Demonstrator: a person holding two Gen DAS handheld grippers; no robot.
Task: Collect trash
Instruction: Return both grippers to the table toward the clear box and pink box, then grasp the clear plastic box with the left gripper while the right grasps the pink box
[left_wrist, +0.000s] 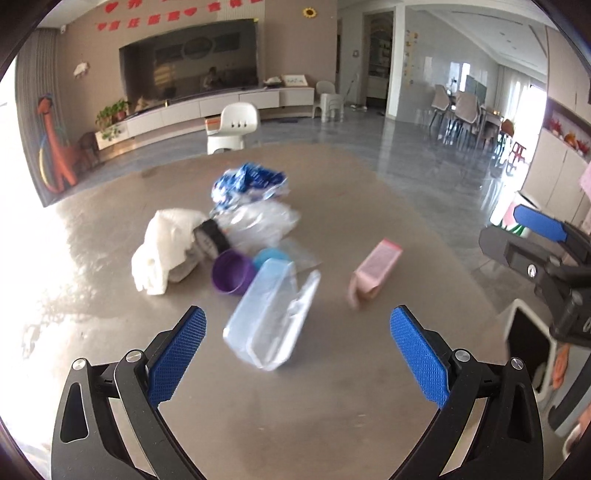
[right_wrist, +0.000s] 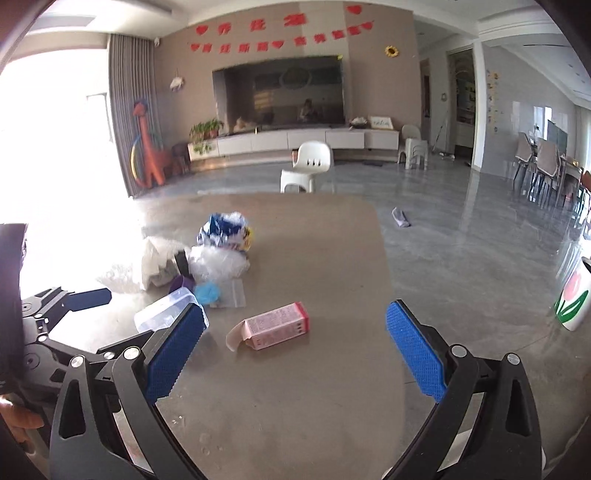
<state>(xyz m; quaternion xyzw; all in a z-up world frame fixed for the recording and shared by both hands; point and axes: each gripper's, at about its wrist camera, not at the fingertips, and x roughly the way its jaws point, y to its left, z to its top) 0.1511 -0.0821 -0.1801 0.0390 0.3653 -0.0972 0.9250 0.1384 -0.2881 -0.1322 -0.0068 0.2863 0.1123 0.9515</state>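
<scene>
The left gripper (left_wrist: 297, 349) is wide open, with the clear box (left_wrist: 271, 314) between its fingers. The right gripper (right_wrist: 295, 349) is wide open too, and the pink box (right_wrist: 275, 325) lies just ahead.

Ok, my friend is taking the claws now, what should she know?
Left claw: open, empty, aimed at the clear box lying on the table.
Right claw: open, empty, facing the pink carton, which lies on its side, flap open.
The rest of the trash sits in a pile behind: white bag, purple cup, clear wrap, blue wrapper.
A white bin with a tulip stands on the floor to the right.
Done: nothing held, all trash on the table.
Left: all of it. The box and carton are nearest.
</scene>
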